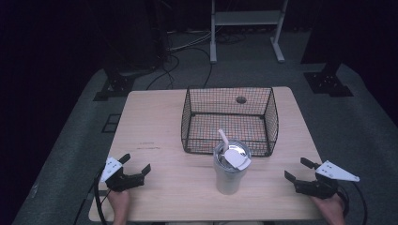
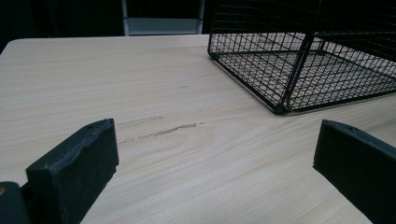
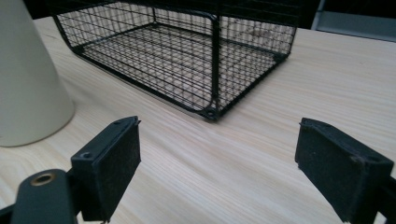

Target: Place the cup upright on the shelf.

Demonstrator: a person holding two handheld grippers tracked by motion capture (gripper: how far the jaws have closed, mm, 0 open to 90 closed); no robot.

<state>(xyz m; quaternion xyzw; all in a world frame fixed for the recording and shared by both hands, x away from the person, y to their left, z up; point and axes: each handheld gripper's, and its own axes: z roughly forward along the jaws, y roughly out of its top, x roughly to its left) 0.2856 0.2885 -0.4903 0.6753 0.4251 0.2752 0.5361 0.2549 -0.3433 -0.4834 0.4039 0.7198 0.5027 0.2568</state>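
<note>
Here, tumbler (image 1: 231, 169) stands between both gaping tools, touching neither.

1. The table (image 1: 155, 126) is pale wood with a matt, fine grain.
2. The basket (image 1: 229, 119) is thin black wire mesh.
3. The tumbler (image 1: 229, 176) looks smooth cream plastic, its lid (image 1: 232, 154) shiny and metallic.
4. The jaws look matt black.
</note>
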